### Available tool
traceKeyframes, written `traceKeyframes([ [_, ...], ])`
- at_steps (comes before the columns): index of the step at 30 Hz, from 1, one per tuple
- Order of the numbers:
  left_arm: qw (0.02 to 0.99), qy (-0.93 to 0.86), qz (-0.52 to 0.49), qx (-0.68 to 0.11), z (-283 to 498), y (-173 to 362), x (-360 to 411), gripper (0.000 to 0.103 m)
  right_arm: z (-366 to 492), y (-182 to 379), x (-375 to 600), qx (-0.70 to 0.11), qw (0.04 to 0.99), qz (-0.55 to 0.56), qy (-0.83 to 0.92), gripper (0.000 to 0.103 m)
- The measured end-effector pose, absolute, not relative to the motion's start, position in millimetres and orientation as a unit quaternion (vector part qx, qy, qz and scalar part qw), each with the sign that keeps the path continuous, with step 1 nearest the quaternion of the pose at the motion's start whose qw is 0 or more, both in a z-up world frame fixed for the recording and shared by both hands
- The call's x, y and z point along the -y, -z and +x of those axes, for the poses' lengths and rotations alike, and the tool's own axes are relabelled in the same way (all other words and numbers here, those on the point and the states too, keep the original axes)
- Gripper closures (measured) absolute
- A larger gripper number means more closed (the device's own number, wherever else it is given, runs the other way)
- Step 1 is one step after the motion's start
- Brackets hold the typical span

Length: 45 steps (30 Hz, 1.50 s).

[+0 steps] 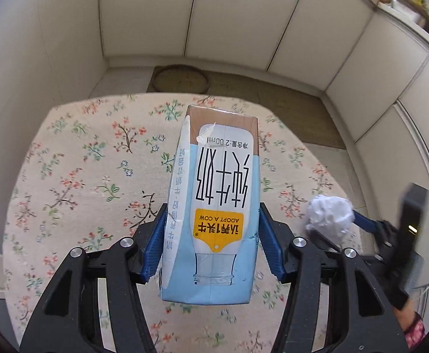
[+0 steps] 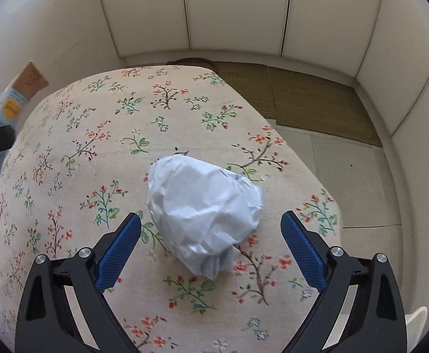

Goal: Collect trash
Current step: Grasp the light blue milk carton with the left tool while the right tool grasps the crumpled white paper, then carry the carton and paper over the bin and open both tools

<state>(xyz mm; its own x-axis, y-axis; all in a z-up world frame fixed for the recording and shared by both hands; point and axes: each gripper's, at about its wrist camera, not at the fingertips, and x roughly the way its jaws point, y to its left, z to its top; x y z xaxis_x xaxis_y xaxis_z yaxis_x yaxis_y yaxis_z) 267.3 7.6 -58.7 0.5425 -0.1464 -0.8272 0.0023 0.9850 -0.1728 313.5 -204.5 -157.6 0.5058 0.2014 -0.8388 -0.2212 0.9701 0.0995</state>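
Observation:
A light-blue and brown milk carton hangs above the floral tablecloth, clamped at its sides by the blue pads of my left gripper. The right wrist view catches this carton at the far left edge. A crumpled white paper ball lies on the tablecloth near the table's right side. My right gripper stands open around it, both pads clear of the paper. In the left wrist view, the paper ball shows at the right with one blue finger beside it.
White cabinet panels wrap around behind the table. A woven mat and a round woven tray lie on the floor beyond the far edge. Pale floor tiles drop off right of the table. A patterned sleeve shows bottom right.

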Motion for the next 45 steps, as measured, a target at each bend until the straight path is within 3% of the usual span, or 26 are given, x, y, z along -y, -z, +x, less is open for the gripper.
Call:
traceKeyframes([
  [1,0.878,0.044,-0.072,-0.471,259,52,-7,0.048,316,161,202,-0.485,0.865,0.003,-0.129,0.034],
  [6,0.887,0.039,-0.082,-0.453,230,35,-10,0.048,309,156,197,-0.481,0.861,0.052,-0.159,0.042],
  [18,0.889,0.029,-0.139,-0.436,177,17,-11,0.048,220,63,187,-0.413,0.895,0.030,-0.166,0.042],
  [29,0.901,0.096,-0.133,-0.402,129,-7,53,0.048,123,9,264,-0.370,0.922,0.055,-0.099,0.041],
  [36,0.909,0.166,-0.113,-0.365,111,-23,109,0.048,82,-2,340,-0.347,0.934,0.086,-0.008,0.040],
  [45,0.896,0.230,-0.078,-0.373,109,-6,186,0.048,69,31,426,-0.366,0.917,0.114,0.107,0.040],
])
